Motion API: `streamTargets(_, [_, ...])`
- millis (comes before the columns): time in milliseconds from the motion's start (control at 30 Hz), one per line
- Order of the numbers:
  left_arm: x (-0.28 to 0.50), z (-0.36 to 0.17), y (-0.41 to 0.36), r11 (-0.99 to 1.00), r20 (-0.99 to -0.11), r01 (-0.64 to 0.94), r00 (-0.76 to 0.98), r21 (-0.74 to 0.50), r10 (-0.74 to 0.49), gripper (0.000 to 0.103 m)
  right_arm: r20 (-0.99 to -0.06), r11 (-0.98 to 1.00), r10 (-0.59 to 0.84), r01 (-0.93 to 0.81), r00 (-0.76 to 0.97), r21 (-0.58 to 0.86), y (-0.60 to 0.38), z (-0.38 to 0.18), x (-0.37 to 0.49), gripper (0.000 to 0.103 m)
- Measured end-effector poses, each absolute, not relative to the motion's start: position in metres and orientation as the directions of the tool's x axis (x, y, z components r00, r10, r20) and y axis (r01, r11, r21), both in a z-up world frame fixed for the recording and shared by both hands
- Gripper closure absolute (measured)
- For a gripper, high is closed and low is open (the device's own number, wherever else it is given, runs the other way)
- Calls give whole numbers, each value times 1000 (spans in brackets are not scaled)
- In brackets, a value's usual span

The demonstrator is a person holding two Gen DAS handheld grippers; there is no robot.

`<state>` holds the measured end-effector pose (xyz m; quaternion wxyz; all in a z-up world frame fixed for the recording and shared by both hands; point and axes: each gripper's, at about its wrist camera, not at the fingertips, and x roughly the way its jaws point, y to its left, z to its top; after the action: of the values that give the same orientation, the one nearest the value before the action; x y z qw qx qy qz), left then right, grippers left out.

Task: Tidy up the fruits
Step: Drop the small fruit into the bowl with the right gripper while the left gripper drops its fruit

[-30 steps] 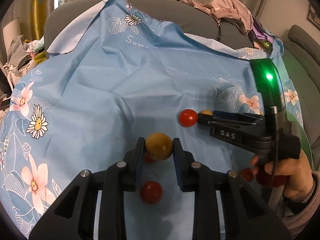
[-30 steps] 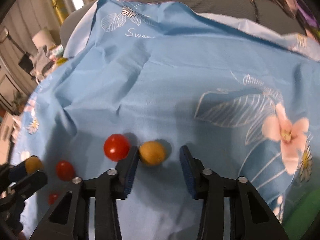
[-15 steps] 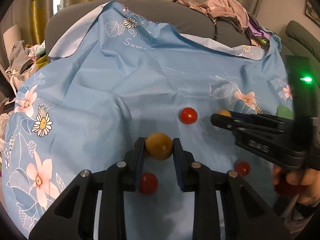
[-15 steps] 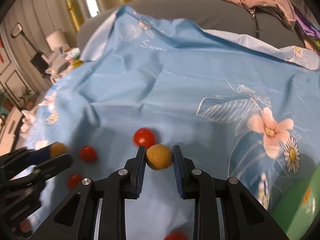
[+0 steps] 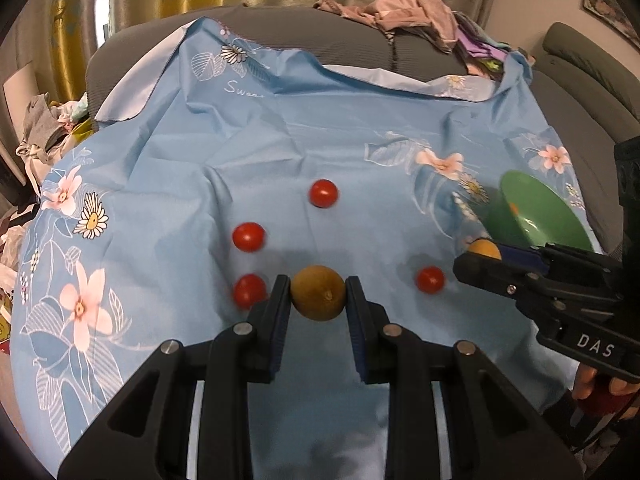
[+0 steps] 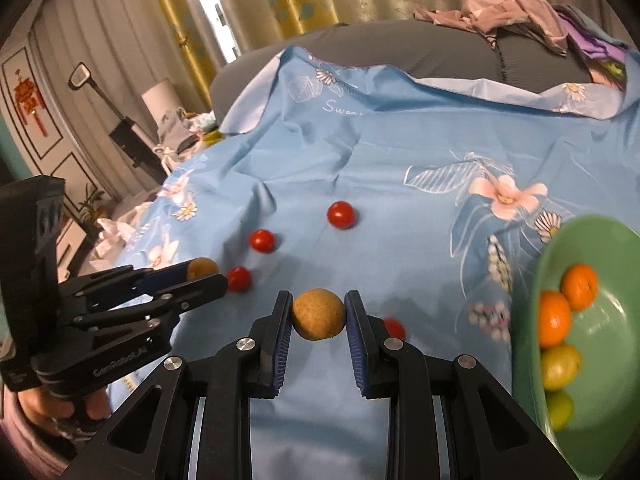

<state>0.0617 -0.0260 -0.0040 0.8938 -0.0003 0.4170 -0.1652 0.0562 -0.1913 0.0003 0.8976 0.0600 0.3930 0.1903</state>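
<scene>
Both hands [image 6: 52,404] angled down, fruit-laden

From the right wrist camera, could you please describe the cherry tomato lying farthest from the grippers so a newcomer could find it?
Start at the blue floral cloth draped over the sofa, then find the loose red tomatoes scattered across its middle. The farthest tomato lies alone beyond the others, nearest the big pink flower print, while the remaining ones sit closer to the grippers.

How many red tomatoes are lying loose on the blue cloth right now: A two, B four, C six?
B: the left wrist view shows four tomatoes lying apart on the blue cloth.
</scene>
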Motion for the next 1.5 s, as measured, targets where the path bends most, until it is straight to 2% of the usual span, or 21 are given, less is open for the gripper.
streamTargets(567, [25,22,-88,897,-723,431,587,-101,-363,76,-613,931,360,-228,703,285,-242,19,5,75])
streamTargets(967, [31,36,-165,812,-701,575,541,-96,-466,76,-578,946,268,-95,771,311,-309,19,-16,75])
streamTargets(1267, [47,25,-220,748,-722,652,460,-120,-517,76,-596,942,196,19,779,334,-352,2,-20,75])
streamTargets(1500, [50,8,-242,729,-761,677,420,-100,-494,76,-618,936,188,53,763,349,-367,-10,-19,75])
